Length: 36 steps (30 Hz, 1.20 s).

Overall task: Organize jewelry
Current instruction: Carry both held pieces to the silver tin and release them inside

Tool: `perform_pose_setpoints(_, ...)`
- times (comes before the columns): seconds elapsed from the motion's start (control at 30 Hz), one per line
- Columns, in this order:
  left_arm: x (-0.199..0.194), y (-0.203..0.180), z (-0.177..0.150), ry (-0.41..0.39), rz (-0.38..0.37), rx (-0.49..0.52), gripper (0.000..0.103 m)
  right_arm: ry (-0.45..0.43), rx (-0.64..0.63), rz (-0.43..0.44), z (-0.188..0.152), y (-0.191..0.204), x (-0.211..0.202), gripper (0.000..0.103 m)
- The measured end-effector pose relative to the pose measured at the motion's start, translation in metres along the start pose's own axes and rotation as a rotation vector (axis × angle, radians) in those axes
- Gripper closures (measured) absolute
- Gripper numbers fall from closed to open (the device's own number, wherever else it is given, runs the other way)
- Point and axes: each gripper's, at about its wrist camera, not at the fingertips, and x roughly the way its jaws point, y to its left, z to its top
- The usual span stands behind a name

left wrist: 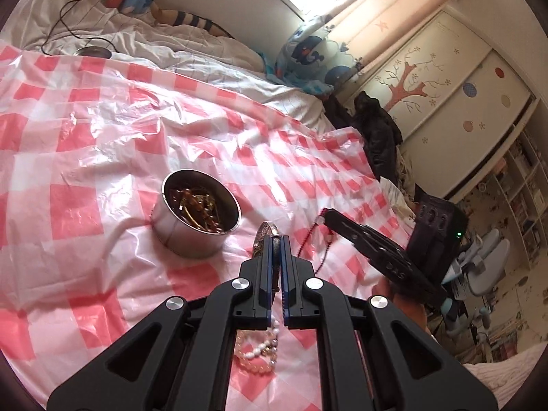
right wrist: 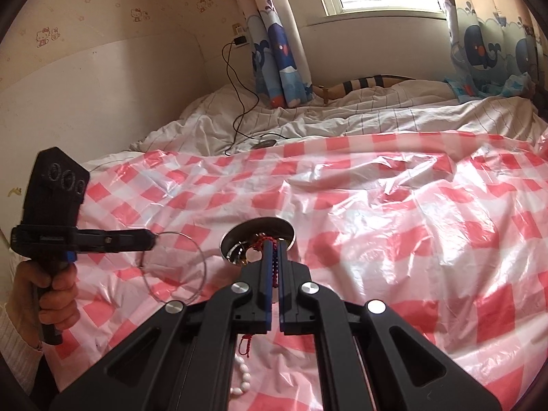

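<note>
The left gripper [left wrist: 276, 238] pinches a silver bangle [left wrist: 263, 236] between its nearly closed jaws; in the right wrist view the same bangle [right wrist: 174, 267] shows as a thin ring hanging from that gripper's [right wrist: 152, 238] tip, above the pink checked plastic sheet [left wrist: 85, 144]. Just ahead and to the left of the left gripper stands a round steel tin [left wrist: 195, 217], upright on the sheet, holding a tangle of amber and gold-coloured jewellery pieces [left wrist: 198, 210]. Beneath the left gripper, close to its body, a bracelet of white and pale peach beads [left wrist: 258, 349] lies on the sheet. To the right, the right gripper [left wrist: 322, 217] grips a string of dark red beads [left wrist: 310, 239], which dangles from its tip down toward the sheet. In its own view the right gripper [right wrist: 274, 244] is closed to a narrow slit on that red bead string [right wrist: 273, 263], with the tin [right wrist: 258, 239] directly ahead of its fingertips and white beads [right wrist: 239, 373] lying on the sheet below it.
</note>
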Motion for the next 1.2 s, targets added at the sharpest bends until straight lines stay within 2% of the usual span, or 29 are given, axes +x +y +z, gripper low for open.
perform_pose_setpoints(0.17, 0.009, 0.011, 0.018, -0.01, 0.03, -0.016, 0.099, -0.024, 0.025, 0.03, 0.023, 0.0, 0.014, 0.1)
perform_pose_setpoints(0.33, 0.016, 0.02, 0.041, -0.043, 0.02, -0.007, 0.099, -0.044, 0.031, 0.049, 0.043, 0.003, 0.032, 0.1)
perform_pose_setpoints(0.5, 0.035, 0.034, 0.049, -0.054, 0.006, -0.038, 0.099, -0.038, 0.065, 0.06, 0.05, -0.002, 0.057, 0.1)
perform_pose_setpoints(0.63, 0.051, 0.047, 0.045, -0.054, -0.029, -0.079, 0.099, -0.02, 0.147, 0.106, 0.05, -0.013, 0.079, 0.1)
perform_pose_setpoints(0.8, 0.069, 0.061, 0.036, -0.009, 0.072, -0.103, 0.099, 0.055, 0.194, 0.104, 0.033, -0.021, 0.105, 0.1)
perform_pose_setpoints(1.0, 0.089, 0.061, 0.03, 0.077, 0.172, -0.062, 0.099, 0.117, 0.167, 0.062, 0.018, -0.016, 0.122, 0.1)
perform_pose_setpoints(1.07, 0.088, 0.06, 0.029, 0.077, 0.182, -0.056, 0.099, 0.135, 0.146, 0.047, 0.015, -0.014, 0.126, 0.1)
perform_pose_setpoints(1.2, 0.073, 0.057, 0.034, 0.038, 0.2, -0.052, 0.098, 0.181, 0.035, -0.045, 0.01, -0.002, 0.135, 0.1)
